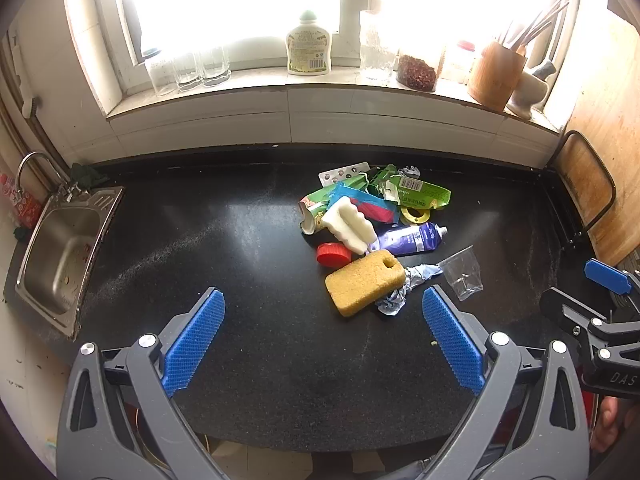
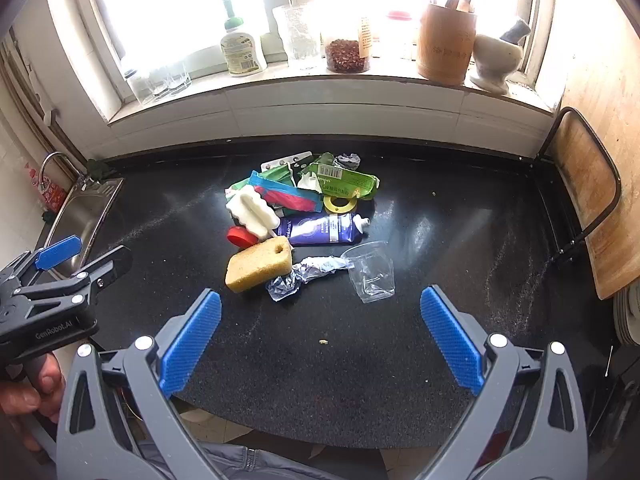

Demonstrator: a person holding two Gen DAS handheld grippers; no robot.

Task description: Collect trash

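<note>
A pile of trash lies on the black counter [image 1: 240, 240]: a yellow sponge [image 1: 365, 282] [image 2: 259, 264], crumpled foil [image 1: 408, 286] [image 2: 308, 276], a clear plastic cup [image 1: 463, 273] [image 2: 372, 271], a purple tube [image 1: 412, 239] [image 2: 320, 229], a red cap [image 1: 334, 255] [image 2: 240, 237], a white ridged piece [image 1: 350, 224] [image 2: 253, 212], green wrappers [image 1: 420, 192] [image 2: 344, 182] and a pill blister [image 1: 344, 171]. My left gripper [image 1: 323, 320] is open and empty, short of the sponge. My right gripper [image 2: 320, 320] is open and empty, short of the foil and cup.
A steel sink [image 1: 64, 256] [image 2: 80, 216] sits at the counter's left end. A windowsill holds glasses [image 1: 188, 70], a soap bottle [image 1: 309, 46], a jar [image 1: 416, 72], a wooden utensil holder [image 1: 496, 76] and a mortar [image 2: 496, 58]. A cutting board [image 2: 588, 188] leans at the right.
</note>
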